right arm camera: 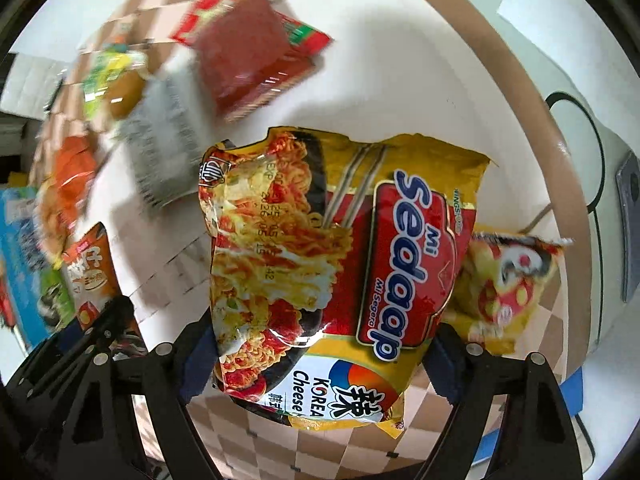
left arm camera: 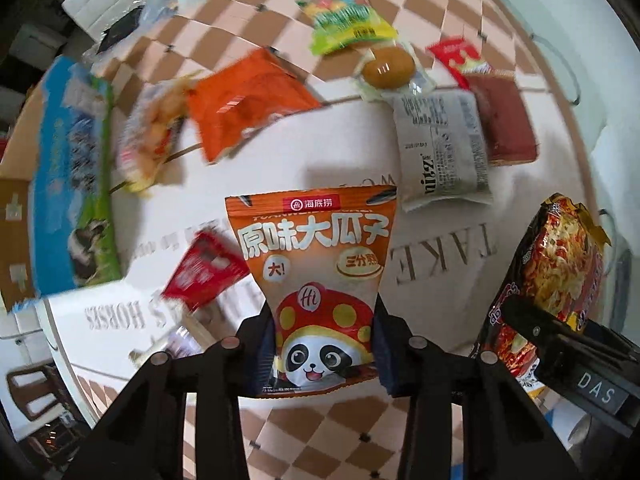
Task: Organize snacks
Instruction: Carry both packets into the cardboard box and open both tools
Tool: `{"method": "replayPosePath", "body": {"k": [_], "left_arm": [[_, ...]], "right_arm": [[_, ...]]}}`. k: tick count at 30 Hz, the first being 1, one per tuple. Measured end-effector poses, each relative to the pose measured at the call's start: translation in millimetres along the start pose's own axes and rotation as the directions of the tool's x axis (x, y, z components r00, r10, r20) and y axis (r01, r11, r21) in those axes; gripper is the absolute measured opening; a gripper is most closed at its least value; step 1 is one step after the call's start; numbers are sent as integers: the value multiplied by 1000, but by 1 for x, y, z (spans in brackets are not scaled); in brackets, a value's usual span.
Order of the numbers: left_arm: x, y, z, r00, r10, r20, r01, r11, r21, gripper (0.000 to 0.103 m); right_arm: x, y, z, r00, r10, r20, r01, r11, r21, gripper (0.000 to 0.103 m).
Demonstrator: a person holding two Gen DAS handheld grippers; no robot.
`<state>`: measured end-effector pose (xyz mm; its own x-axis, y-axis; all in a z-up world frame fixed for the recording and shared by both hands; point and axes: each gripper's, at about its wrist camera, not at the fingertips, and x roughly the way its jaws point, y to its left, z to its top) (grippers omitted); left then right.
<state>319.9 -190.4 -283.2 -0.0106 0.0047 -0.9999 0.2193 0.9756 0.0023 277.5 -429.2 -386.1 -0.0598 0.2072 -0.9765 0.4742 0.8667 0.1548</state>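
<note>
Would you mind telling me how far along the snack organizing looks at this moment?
Nothing looks sorted yet. In hand: the left gripper is shut on the sunflower seed packet, and the right gripper is shut on the Mi Sedaap noodle pack. Left: loose snacks like the orange packet and white sachet.

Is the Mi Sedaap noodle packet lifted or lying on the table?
Lifted: the right gripper is shut on the Mi Sedaap noodle packet, which the left wrist view shows raised above the table.
</note>
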Motion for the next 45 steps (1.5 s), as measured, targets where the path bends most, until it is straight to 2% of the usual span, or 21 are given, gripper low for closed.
{"method": "replayPosePath", "body": {"k": [6,7,10,15,20,26,28,33,37,40,45], "left_arm": [[-81,50,-17,992,-63,112,69,996,-56,38],[-74,59,-29,989,-72,132,81,995,-63,38],[-102,100,-38,978,-95,187,114,989,-93,38],[-137,185,-29,965,-88,248,127,981,-144,38],[-141,267,-7,966,-37,255,88,978,-190,38],[-113,360,26,980,-22,198,71,968,-243,38],[-95,386,37,985,-54,163,95,962,-257,38],[-41,434,62,987,-142,73,156,946,-283,38],[-5,452,70,978,-207,5,200,935,-294,38],[19,457,76,970,-240,-42,218,931,-293,38],[47,452,82,959,-267,-95,228,927,-297,38]], "right_arm": [[-56,33,-20,995,68,70,-58,990,-127,88],[-64,43,-26,993,82,81,-69,986,-151,88],[-92,81,-37,986,127,109,-100,969,-227,88],[-120,173,-56,972,203,116,-151,925,-349,88],[-125,285,-66,967,232,103,-168,889,-426,88],[-92,405,-57,974,221,43,-172,855,-489,88],[-82,439,-59,978,206,30,-163,848,-504,88],[-23,512,-50,993,120,-10,-106,837,-537,88],[23,545,-43,999,39,-21,-44,827,-561,88],[43,557,-47,999,8,-33,-25,827,-561,88],[79,571,-35,999,-40,-32,15,824,-566,88]]}}
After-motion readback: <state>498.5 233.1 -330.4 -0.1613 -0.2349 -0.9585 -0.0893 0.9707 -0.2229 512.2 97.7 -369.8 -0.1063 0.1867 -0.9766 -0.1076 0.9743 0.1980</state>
